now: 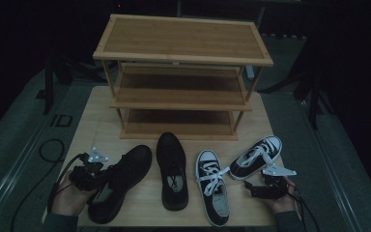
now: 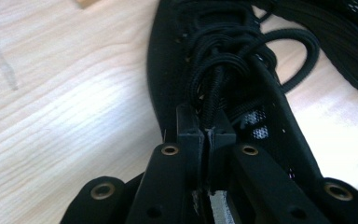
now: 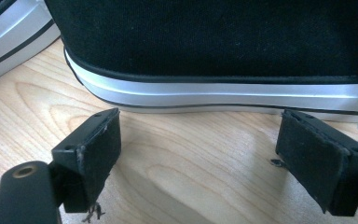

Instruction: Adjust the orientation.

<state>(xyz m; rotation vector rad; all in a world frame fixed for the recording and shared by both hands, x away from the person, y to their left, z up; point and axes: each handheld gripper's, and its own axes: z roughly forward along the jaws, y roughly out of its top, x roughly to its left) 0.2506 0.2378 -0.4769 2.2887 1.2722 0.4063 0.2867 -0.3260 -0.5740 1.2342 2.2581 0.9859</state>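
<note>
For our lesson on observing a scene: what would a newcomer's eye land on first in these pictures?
First, the three-tier bamboo shoe rack standing at the table's far side. In front of it lie four shoes in a row: two all-black lace-up sneakers at left, two black canvas sneakers with white laces at right. The left hand-held gripper is shut on the leftmost shoe's black laces.

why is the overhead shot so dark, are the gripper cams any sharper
High view: dim and underexposed, the black shoe at the left gripper melting into shadow, the room behind nearly black. Left gripper view: bright, the table washed pale by glare, the laces sharp, the far corners soft. Right gripper view: evenly lit, the sneaker's white sole band crisp, the right gripper slightly blurred.
</note>
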